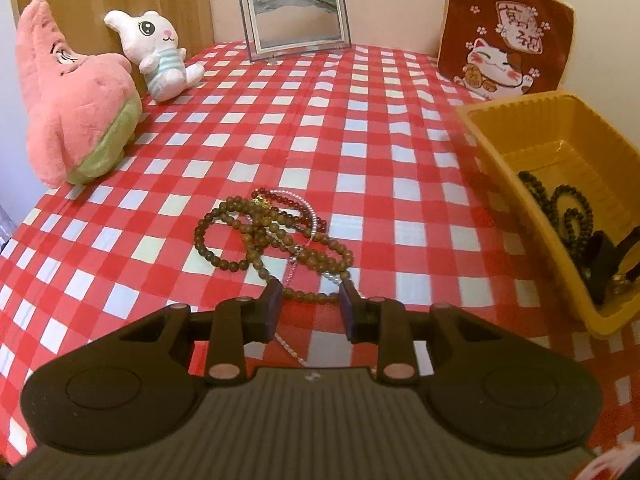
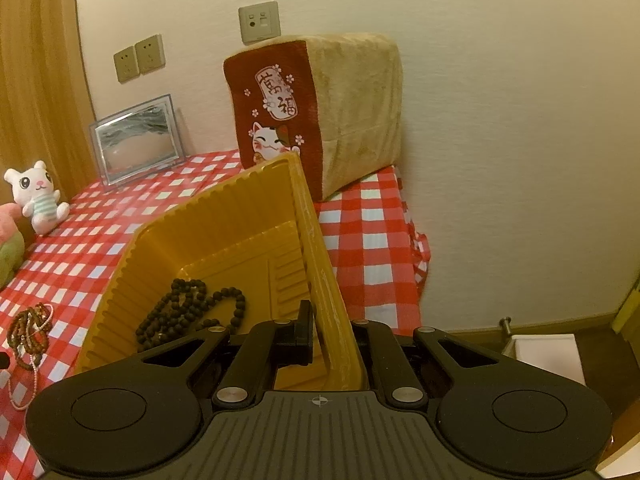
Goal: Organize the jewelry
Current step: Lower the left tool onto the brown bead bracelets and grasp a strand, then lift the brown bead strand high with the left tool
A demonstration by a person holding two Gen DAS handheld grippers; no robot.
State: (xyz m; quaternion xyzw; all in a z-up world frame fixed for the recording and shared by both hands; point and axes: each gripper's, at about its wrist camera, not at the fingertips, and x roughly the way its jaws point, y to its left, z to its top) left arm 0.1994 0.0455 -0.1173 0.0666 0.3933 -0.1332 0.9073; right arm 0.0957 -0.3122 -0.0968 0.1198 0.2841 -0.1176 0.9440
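A: Brown wooden beads [image 1: 272,236] are shown tangled with a red bead strand [image 1: 298,208] and a thin pale chain [image 1: 291,276] on the checked tablecloth [image 1: 360,128]. How is the heap expected to handle?

B: Light, limp and prone to snagging; a bunched loop near the heap's near edge is judged the best hold. The left gripper [image 1: 310,304] is seen partly open, its jaws straddling the nearest loop, nothing pinched. The right gripper [image 2: 332,338] is clamped on the wall of the yellow tray [image 2: 316,248], where dark beads [image 2: 188,312] lie.
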